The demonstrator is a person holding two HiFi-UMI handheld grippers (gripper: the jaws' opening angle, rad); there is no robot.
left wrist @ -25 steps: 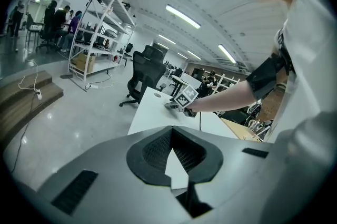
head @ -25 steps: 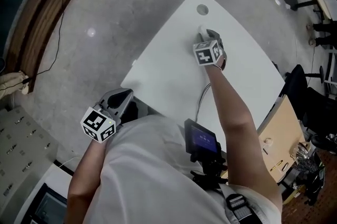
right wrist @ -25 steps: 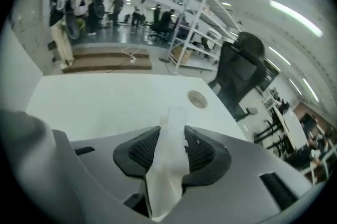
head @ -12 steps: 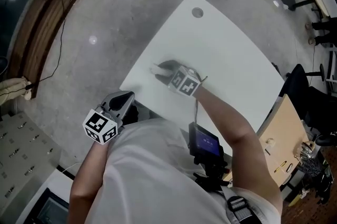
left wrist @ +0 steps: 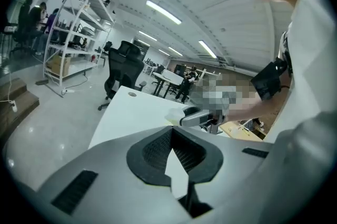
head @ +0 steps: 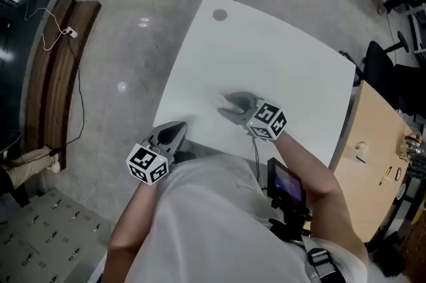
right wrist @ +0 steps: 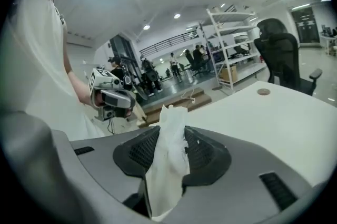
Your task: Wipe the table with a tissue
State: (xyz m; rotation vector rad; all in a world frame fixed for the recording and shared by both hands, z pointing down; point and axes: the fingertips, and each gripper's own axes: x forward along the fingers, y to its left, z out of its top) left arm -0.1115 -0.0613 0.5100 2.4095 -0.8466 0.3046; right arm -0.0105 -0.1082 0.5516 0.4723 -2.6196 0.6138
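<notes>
The white, crumpled paper tissue (right wrist: 169,128) stands bunched between the pads of the grey right claw (head: 226,106), whose jaws are closed partway and press on the wad from both sides. A loose tuft sticks out past the tips, and more paper trails back toward the claw's throat.

I judge the tissue to be almost weightless, soft and limp, with no stiffness of its own. Any pressure on the surface has to come from the claw tips riding close behind the wad. It should drag easily on a smooth top, but thin paper like this is likely to tear or roll up if it is pushed hard or catches on an edge. The bunched middle, where it is held now, looks like the right place to hold it, since a single corner would probably rip or slip free.

In the head view the tissue sits just left of the frame's centre, low over the near part of the plain white tabletop (head: 279,48). Blur hides whether it touches the tabletop.

The grey left claw (left wrist: 176,162) is at the lower left, off the tabletop's near edge. Its jaws are a narrow way apart, with nothing between them.

A small round hole (head: 219,14) marks the tabletop's far corner.
</notes>
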